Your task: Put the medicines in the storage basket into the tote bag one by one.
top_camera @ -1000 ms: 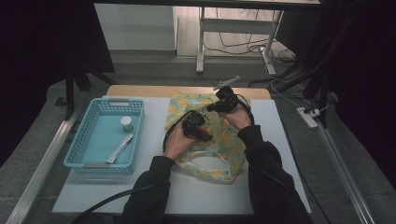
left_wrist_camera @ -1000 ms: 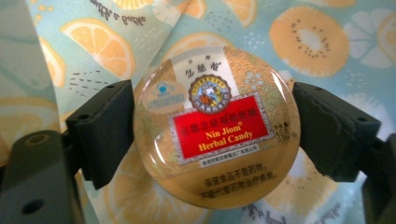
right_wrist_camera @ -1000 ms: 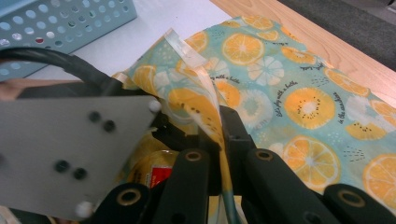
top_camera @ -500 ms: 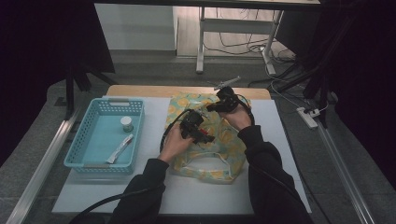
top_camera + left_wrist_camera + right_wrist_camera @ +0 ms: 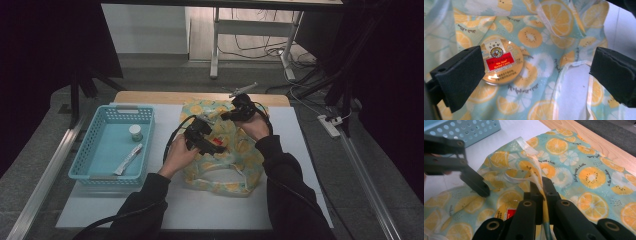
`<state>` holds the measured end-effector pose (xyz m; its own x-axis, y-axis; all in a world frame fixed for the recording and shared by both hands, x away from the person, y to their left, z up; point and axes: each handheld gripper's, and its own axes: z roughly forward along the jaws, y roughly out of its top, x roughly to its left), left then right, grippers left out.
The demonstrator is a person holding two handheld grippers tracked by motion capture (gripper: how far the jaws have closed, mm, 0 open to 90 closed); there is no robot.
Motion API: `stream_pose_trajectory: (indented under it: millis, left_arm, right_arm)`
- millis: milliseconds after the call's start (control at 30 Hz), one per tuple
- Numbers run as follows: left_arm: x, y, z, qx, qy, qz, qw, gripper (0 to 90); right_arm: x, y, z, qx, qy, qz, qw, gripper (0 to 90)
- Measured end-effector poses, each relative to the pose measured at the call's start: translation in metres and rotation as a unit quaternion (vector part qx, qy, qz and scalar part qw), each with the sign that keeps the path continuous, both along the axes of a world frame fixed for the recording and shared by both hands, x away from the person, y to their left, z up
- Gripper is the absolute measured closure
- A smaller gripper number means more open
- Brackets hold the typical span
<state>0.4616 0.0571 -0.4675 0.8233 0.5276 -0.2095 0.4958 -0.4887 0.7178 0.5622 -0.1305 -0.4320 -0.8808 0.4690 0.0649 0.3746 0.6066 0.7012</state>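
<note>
Already the round candy tin [image 5: 501,62] lay inside the fruit-print cloth bag [image 5: 225,160], flat on the fabric, label up; it touched nothing but the lining. Above it hung the left gripper [image 5: 202,137], its fingers [image 5: 459,76] having just been opening and now spread wide with nothing between them, the tin showing beside the left one; so the drop looked done. The right gripper [image 5: 240,111] had its fingers [image 5: 537,202] pressed together on the bag's rim, pinching a fold and holding the mouth up and open at the far side. Outward on the table [image 5: 165,210], well apart to the left, stood the blue basket [image 5: 85,170] with a small white jar [image 5: 135,132] and a sachet [image 5: 128,159] in it; these probably remained to be bagged, judging from their position; the right grip would have to last until then.
</note>
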Motion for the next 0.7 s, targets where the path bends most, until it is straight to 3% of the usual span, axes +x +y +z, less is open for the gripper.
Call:
stream_pose_trajectory:
  millis: [333,700]
  left_arm:
    - [-0.016,0.023,0.010,-0.040,-0.005,-0.009,0.9992,0.0]
    - [-0.033,0.046,0.019,-0.042,-0.018,0.000,0.9990,0.7]
  right_arm:
    - [-0.003,-0.001,0.003,-0.001,-0.003,0.000,1.0000,89.2]
    - [-0.006,0.000,0.002,0.000,-0.003,0.004,1.0000,89.3]
